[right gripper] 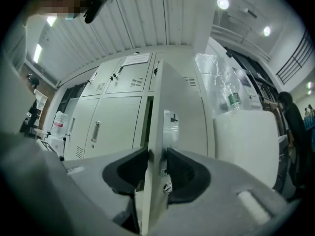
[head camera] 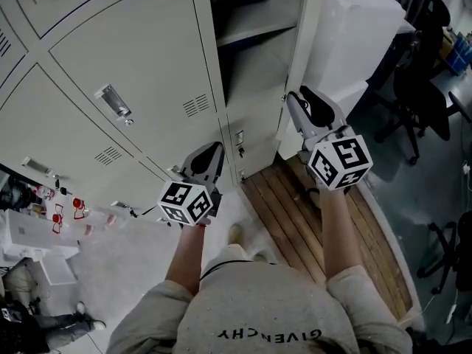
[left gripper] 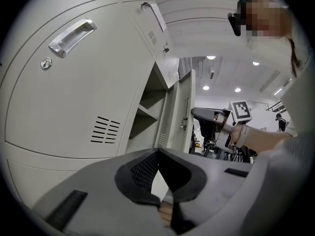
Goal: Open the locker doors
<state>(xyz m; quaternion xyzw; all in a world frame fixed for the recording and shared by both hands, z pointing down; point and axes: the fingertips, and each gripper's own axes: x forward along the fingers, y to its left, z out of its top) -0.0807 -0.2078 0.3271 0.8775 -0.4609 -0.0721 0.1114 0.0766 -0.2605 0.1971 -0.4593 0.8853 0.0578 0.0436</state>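
A person stands in front of a wall of grey lockers with one tool in each hand. The right tongs (head camera: 301, 98) are at about one o'clock from the person, and they are clamped on the free edge of an open door (head camera: 304, 50). In the right gripper view the two dark pads press on both sides of this thin edge, close to its small latch. The door belongs to the open locker (head camera: 254, 87) at twelve o'clock and it stands swung out toward the person, with a shelf (head camera: 251, 28) visible inside. The left tongs (head camera: 210, 153) are at about eleven o'clock, near the lower part of the closed lockers (head camera: 133, 57), and they do not touch them. Their tips are together and nothing is between them. A metal handle (head camera: 114, 102) sits on the closed door at ten o'clock. Wooden boards (head camera: 295, 212) lie on the floor below the open locker. At two o'clock, just beside the open door, stands a white box (right gripper: 246, 146) with a bottle (right gripper: 235, 101) on top.
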